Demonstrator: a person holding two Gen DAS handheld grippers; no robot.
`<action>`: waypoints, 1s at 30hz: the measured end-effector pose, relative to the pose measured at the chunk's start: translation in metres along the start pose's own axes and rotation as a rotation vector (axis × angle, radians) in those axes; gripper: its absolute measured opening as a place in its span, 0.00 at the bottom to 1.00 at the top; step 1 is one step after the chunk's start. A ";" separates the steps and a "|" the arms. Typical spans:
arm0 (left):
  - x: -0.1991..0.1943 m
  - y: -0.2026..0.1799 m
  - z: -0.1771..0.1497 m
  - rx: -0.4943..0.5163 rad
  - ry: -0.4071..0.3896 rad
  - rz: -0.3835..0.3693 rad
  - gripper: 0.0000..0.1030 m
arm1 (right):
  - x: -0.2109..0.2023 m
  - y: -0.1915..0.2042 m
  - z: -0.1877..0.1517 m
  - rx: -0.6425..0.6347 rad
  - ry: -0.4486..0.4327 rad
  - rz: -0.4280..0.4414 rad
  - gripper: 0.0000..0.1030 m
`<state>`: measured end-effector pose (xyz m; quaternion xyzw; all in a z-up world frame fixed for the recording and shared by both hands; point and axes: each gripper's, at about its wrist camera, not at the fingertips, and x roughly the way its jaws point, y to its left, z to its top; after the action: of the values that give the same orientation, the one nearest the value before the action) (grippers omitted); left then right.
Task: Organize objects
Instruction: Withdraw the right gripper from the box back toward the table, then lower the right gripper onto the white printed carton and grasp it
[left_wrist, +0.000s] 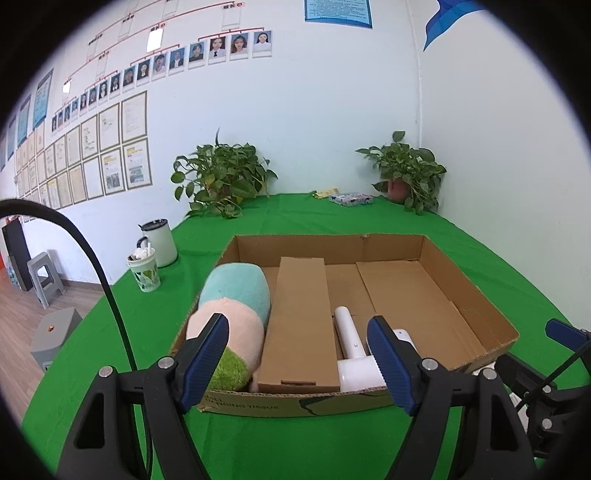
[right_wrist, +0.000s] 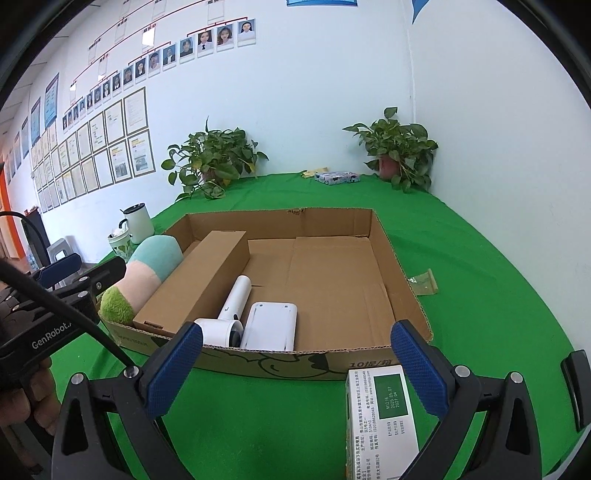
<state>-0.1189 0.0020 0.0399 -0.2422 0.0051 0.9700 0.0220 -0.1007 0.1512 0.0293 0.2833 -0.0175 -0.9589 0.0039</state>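
Holding nothing, left gripper (left_wrist: 299, 354) and right gripper (right_wrist: 295, 365) both spread wide, cardboard tray (right_wrist: 402, 295) frame centre, printed "HANGING TISSUE", white carton (right_wrist: 380, 417) lower right, dated "2025 05 07", "GenRobot" on left tool.

Left gripper (left_wrist: 299, 354): I hold it level, fingers spread wide, nothing between the blue pads (left_wrist: 207, 350).
Right gripper (right_wrist: 295, 369): I hold it low, fingers wide apart, gripping nothing.
Relative position: left gripper sits just left of the right one, seen from the right wrist view.
Left hand (right_wrist: 22, 398): partly visible, wrapped on the handle.
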 end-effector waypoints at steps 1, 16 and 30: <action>0.001 -0.001 -0.002 0.006 0.007 -0.002 0.75 | 0.001 -0.001 -0.001 0.004 0.001 0.000 0.99; 0.007 -0.025 -0.026 0.022 0.085 -0.123 0.76 | 0.014 -0.014 -0.036 0.010 0.074 -0.001 0.99; 0.031 -0.035 -0.078 -0.002 0.295 -0.286 0.77 | 0.021 -0.092 -0.124 0.040 0.248 -0.086 0.99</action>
<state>-0.1076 0.0363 -0.0437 -0.3798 -0.0273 0.9110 0.1582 -0.0507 0.2387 -0.0890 0.4004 -0.0240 -0.9151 -0.0409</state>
